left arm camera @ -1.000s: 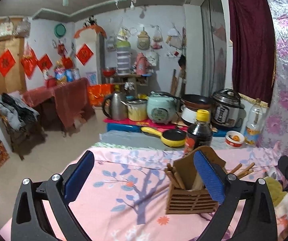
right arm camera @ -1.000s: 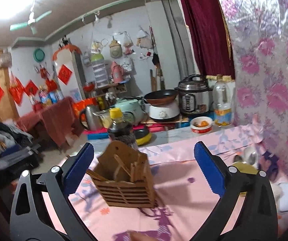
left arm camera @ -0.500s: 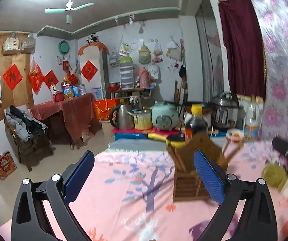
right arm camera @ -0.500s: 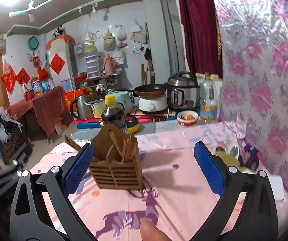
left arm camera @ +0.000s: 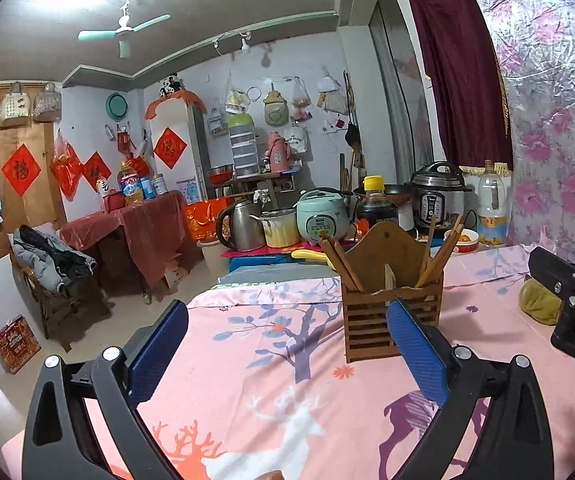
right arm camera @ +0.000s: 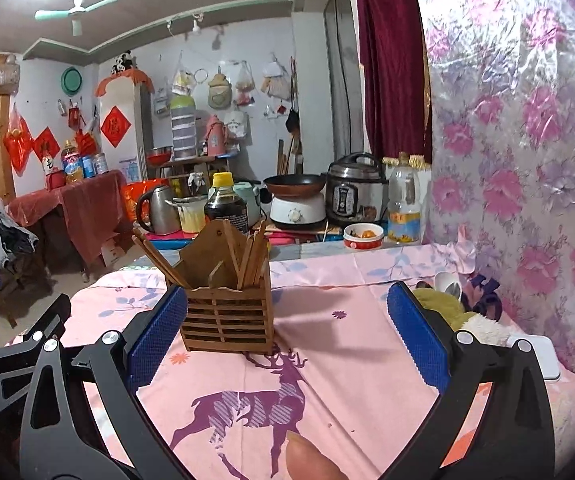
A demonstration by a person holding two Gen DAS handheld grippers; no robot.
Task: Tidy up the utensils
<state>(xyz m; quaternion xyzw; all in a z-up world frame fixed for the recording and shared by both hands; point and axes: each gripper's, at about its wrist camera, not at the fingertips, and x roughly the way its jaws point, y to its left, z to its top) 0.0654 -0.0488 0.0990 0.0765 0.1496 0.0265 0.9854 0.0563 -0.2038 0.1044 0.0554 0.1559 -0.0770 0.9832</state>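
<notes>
A slatted wooden utensil holder stands upright on the pink patterned cloth, with several wooden chopsticks sticking out of it. It also shows in the right wrist view with its chopsticks. My left gripper is open and empty, just short of the holder and to its left. My right gripper is open and empty, with the holder beside its left finger. The right gripper's body shows at the left view's right edge.
A soy sauce bottle, kettle, rice cooker, pressure cooker and small bowl stand beyond the cloth's far edge. A yellow-green cloth lump and a white spoon lie at right by the flowered wall.
Both grippers drew back and levelled. The holder now sits farther ahead and more upright in both views. Both grippers stayed open.
</notes>
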